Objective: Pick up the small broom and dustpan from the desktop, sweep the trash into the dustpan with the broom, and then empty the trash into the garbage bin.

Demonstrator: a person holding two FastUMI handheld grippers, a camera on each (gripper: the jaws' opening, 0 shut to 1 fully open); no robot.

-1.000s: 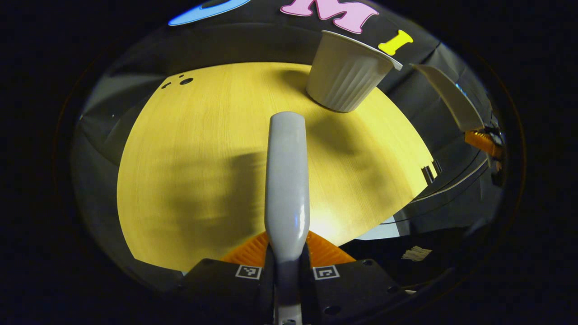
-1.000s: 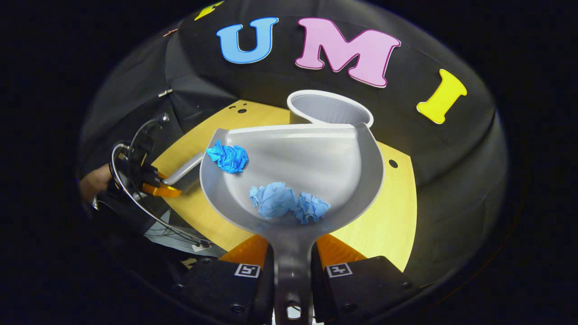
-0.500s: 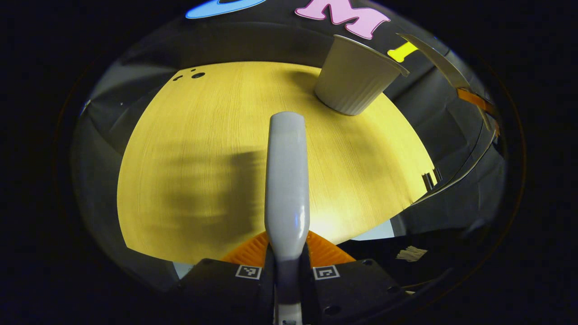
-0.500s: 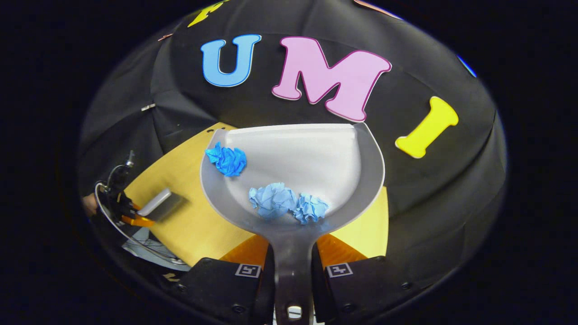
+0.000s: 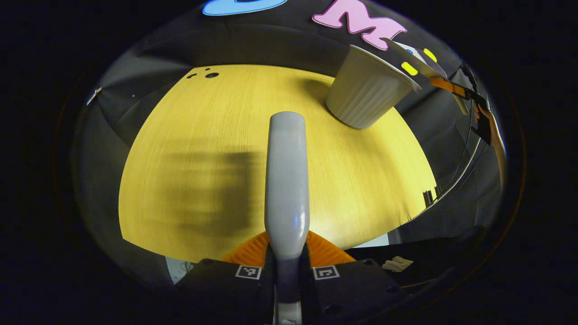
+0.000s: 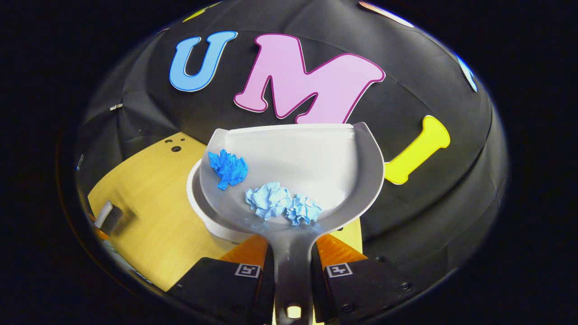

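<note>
Grey dustpan (image 6: pixel 298 167) held above white garbage bin (image 6: pixel 198 212), three crumpled blue paper balls (image 6: pixel 271 201) lying in pan. Right gripper (image 6: pixel 292 266) jaws closed tight on dustpan handle. Left gripper (image 5: pixel 287 264) jaws clamped on grey broom handle (image 5: pixel 286 180), poking out over yellow wooden desktop (image 5: pixel 203 135). In left gripper view, ribbed bin (image 5: pixel 366 92) stands at far right desktop edge, dustpan (image 5: pixel 417 61) just above its rim.

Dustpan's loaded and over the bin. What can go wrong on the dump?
1. The dark blue paper wad sits near the dustpan side wall; a skewed tilt may spill it past the garbage bin rim.
2. The two pale wads lie near the handle and may stay put unless tipped steeply.
</note>
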